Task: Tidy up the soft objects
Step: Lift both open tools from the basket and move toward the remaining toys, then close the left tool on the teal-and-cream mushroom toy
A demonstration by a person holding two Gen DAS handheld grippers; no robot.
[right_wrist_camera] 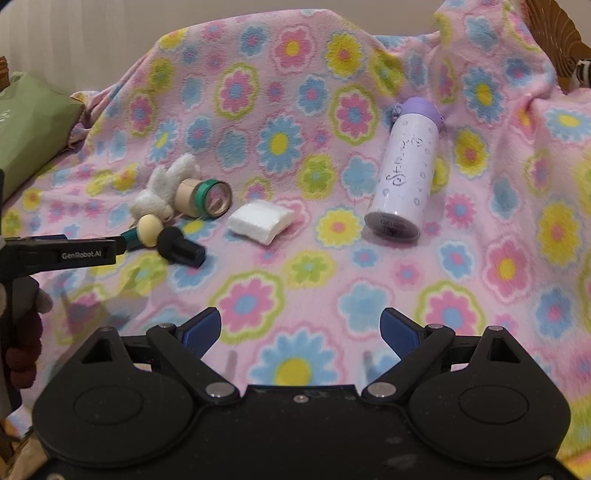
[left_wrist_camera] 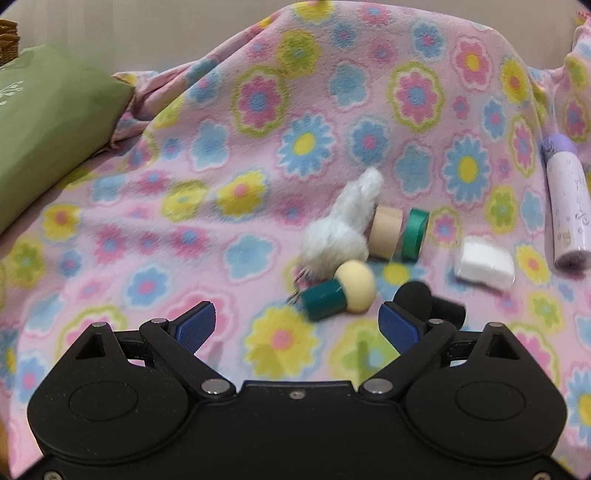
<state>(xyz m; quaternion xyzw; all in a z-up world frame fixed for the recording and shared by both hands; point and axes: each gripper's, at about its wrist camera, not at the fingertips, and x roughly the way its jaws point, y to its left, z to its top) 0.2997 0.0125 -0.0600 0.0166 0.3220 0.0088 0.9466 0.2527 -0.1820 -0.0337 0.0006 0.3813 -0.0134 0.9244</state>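
Note:
A white plush rabbit (left_wrist_camera: 345, 225) lies on the flowered blanket (left_wrist_camera: 258, 147); it also shows in the right wrist view (right_wrist_camera: 162, 192). Beside it lie a beige and green cylinder (left_wrist_camera: 397, 232), a cream sponge with a green handle (left_wrist_camera: 338, 290), a black sponge with a black handle (left_wrist_camera: 424, 297) and a white cotton pad pack (left_wrist_camera: 484, 264). My left gripper (left_wrist_camera: 297, 325) is open and empty, just short of the cream sponge. My right gripper (right_wrist_camera: 301, 330) is open and empty, lower right of the items, over bare blanket.
A purple-capped white bottle (right_wrist_camera: 404, 170) lies on the blanket at the right. A green cushion (left_wrist_camera: 48, 125) sits at the left. A wicker basket edge (right_wrist_camera: 554, 33) shows at the far right. The left gripper's body (right_wrist_camera: 62, 254) enters the right wrist view from the left.

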